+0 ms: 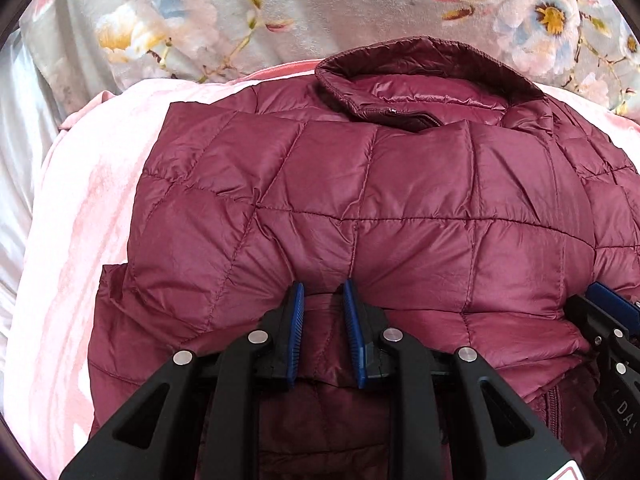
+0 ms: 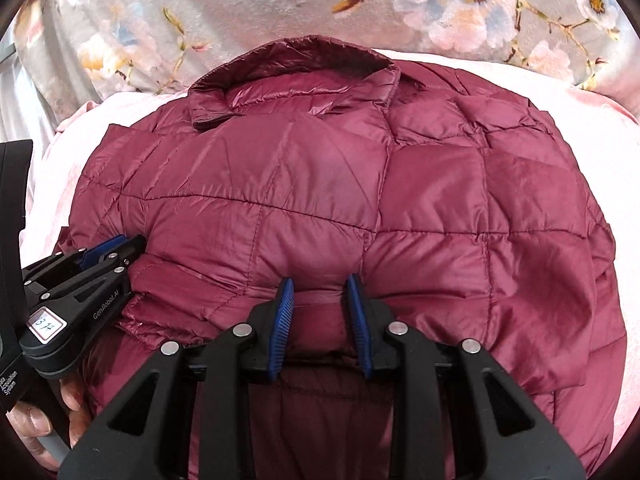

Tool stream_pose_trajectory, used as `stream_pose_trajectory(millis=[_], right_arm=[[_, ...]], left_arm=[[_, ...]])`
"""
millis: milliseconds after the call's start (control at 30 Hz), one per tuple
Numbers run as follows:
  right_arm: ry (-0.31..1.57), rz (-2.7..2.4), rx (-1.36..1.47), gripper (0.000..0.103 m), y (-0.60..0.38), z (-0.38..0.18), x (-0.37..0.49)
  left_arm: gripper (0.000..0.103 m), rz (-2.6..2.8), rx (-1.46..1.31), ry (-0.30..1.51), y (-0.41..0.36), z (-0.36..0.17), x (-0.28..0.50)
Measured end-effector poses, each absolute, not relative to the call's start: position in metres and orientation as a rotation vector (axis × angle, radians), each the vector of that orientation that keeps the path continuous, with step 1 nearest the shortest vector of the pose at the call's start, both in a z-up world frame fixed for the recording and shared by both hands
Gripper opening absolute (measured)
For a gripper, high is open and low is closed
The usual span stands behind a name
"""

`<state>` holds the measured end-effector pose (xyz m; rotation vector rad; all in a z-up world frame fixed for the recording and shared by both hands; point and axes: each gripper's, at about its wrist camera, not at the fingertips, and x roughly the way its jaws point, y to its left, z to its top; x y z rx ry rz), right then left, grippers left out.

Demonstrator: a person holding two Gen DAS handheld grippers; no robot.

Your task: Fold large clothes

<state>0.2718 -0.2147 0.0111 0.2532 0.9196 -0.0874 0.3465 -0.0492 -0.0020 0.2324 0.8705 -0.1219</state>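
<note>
Lying folded on the pink blanket, collar at 12 o'clock, the jacket is looking light, puffy and slippery. The left gripper and right gripper are each pinching its folded edge at 6 o'clock, a sound hold through bunched layers.

A soft pale pink plush blanket covered the surface, its pile catching the light in streaks. Beyond its far edge lay a grey fleece cover printed with white, blue and pink flowers with yellow centres, creased in shallow folds. At the left, a strip of smooth white satin-like fabric ran alongside the pink blanket.
</note>
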Motion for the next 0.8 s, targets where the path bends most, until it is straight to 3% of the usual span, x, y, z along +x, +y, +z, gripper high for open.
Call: stream_pose_trajectory(millis=[300,733,800], right_arm=[[0.859,-0.15,0.351,0.027,-0.257,0.034,0.241],[0.924,-0.177,0.357,0.028,-0.284,0.017,0.229],[0.937,-0.157,0.333,0.029,-0.285,0.019,0.225]], left_arm=[[0.022,-0.175,0.056,0.887,-0.01,0.013,0.346],[0.025,-0.057,0.141,0.905,0.018,0.004,0.354],[0.034,-0.067,0.153,0.914,0.021,0.006,0.356]])
